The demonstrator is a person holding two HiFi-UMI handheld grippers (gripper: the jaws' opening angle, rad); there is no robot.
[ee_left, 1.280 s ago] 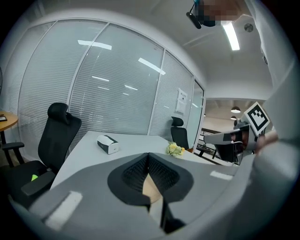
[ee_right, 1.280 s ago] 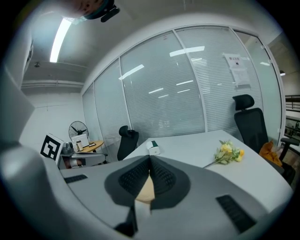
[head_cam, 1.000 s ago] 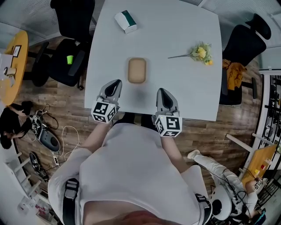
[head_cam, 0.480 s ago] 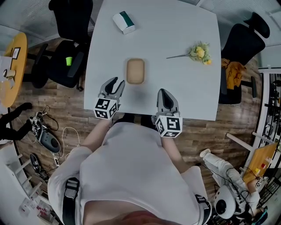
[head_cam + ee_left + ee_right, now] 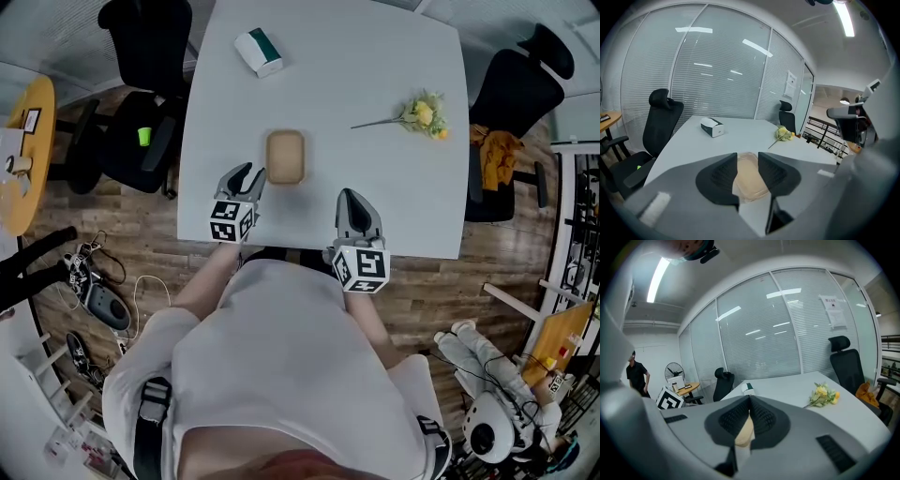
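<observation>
Left tool point(image 5: 246, 174), jaws wide, just short of tray point(image 5: 285, 157) at frame centre; I fear one jaw nudging it askew. Right tool point(image 5: 352, 199) closed, empty.

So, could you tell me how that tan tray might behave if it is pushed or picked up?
The tray looks shallow and thin-walled, so it is probably light and may flex if lifted by one edge. It lies flat, so tipping or rolling seems unlikely. On the smooth table it would likely slide when nudged.
</observation>
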